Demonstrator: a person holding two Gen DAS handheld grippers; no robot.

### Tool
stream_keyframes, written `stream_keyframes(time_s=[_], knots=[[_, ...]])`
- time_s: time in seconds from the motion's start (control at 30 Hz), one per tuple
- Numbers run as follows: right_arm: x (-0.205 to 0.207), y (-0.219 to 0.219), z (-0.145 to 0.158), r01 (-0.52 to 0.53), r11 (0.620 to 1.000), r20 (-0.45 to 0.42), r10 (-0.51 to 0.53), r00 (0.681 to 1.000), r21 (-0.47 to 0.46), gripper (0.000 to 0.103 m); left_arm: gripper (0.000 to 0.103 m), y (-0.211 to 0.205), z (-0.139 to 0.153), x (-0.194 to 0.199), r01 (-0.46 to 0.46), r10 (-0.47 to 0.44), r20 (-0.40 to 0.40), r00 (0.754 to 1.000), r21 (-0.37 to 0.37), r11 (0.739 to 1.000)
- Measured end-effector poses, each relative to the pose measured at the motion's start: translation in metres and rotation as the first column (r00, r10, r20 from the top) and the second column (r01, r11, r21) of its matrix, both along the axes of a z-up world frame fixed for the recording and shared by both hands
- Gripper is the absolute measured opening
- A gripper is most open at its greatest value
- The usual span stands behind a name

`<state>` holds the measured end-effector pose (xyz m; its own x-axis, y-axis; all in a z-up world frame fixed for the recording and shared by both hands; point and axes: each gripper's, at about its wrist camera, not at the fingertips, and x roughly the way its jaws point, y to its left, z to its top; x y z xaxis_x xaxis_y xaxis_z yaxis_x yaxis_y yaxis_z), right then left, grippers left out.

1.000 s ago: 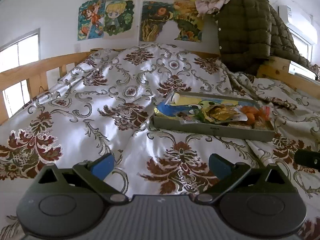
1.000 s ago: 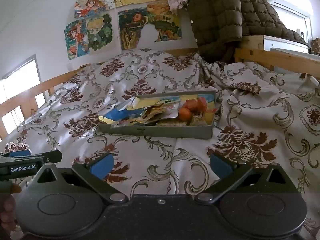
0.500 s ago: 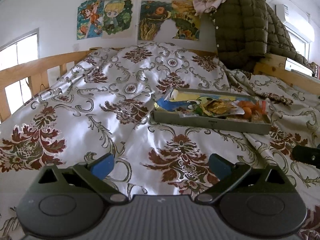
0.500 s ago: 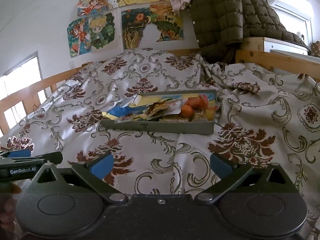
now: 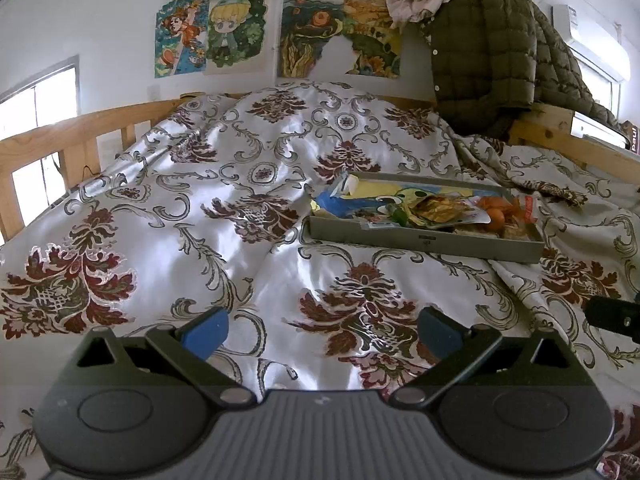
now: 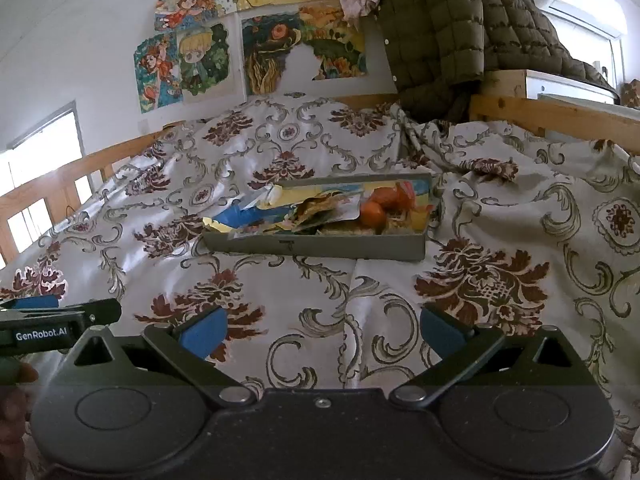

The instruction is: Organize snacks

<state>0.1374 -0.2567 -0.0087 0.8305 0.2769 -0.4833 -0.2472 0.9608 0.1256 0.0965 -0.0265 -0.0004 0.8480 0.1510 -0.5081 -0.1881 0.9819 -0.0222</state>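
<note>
Left claw (image 5: 322,330) and right claw (image 6: 320,330) gape empty, level, facing snack tray (image 6: 316,245).

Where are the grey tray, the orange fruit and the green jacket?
grey tray (image 6: 316,246), right wrist view, its near wall.
orange fruit (image 6: 372,213), right wrist view, its round front.
green jacket (image 5: 484,56), left wrist view, its quilted front.

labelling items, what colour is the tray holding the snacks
Grey tray, clearest in the right wrist view.
</note>
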Motion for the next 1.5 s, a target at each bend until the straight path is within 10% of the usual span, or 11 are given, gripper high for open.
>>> stream_keyframes(time_s=[1.5], knots=[[0.0014,0.0022,-0.0093,-0.011,1.0,0.0,0.011,1.0,-0.01,0.102,0.102,-0.0018,-0.0042,0.0024,-0.028,0.028,-0.055,0.998,0.005,1.0]])
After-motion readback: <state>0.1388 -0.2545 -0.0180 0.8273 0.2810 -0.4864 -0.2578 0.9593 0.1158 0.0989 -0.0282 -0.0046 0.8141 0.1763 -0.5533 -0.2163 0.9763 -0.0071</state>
